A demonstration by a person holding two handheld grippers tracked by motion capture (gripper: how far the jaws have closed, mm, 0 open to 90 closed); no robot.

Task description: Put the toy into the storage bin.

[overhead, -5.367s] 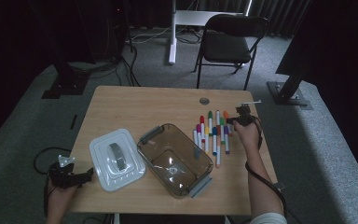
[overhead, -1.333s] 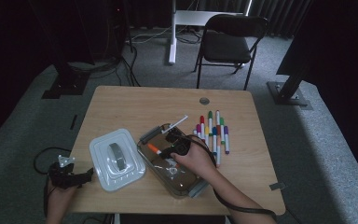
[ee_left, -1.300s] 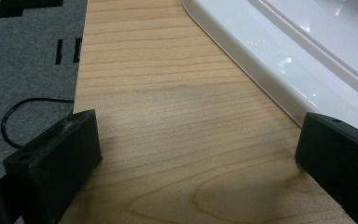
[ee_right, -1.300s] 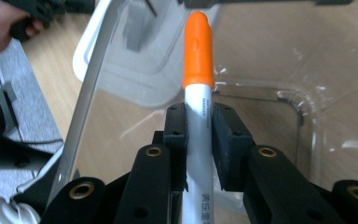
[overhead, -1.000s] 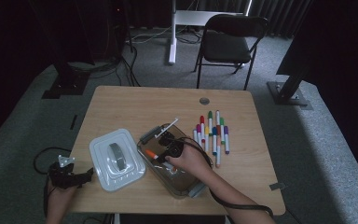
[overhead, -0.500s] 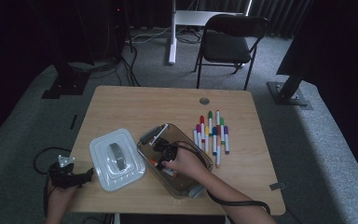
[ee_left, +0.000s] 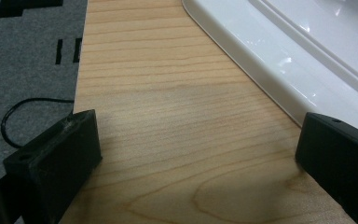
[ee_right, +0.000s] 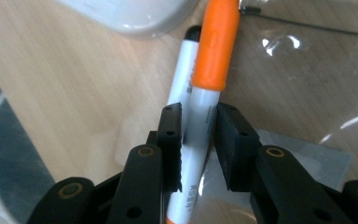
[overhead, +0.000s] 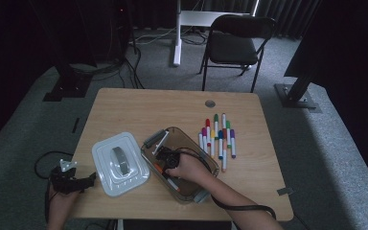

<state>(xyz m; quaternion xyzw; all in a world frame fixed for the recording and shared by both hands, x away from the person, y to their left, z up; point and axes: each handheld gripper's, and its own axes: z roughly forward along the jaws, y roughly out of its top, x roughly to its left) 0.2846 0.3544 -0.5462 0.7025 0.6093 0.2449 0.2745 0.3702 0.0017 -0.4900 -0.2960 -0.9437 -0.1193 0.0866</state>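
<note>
- The right tongs (ee_right: 196,140) were up by the row of markers (overhead: 216,138) on the counter (overhead: 139,105) a few seconds ago. Now they are down inside the clear box (overhead: 206,165), and they carry an orange marker (ee_right: 200,116).
- In the right gripper view, the orange marker sits between the two black jaws. Its orange cap points away from the tongs.
- The jaws have just been opening a little. There is a thin gap on one side of the marker, so I think the tongs are letting it go.
- A second marker with a black end (ee_right: 182,70) lies right beside the orange one, on the bottom of the box.
- So one more marker is now in the box. Many markers wait in the row to the right of the box, so the job looks far from done.
- The right hand (overhead: 191,167) reaches in over the box, tipped down, with the arm coming from the bottom right.
- The left tongs (overhead: 74,182) rest at the left edge of the counter, near the white lid (overhead: 120,163). Their jaws are spread wide and hold nothing.
- The lid lies flat beside the box, so the box is open.
</note>
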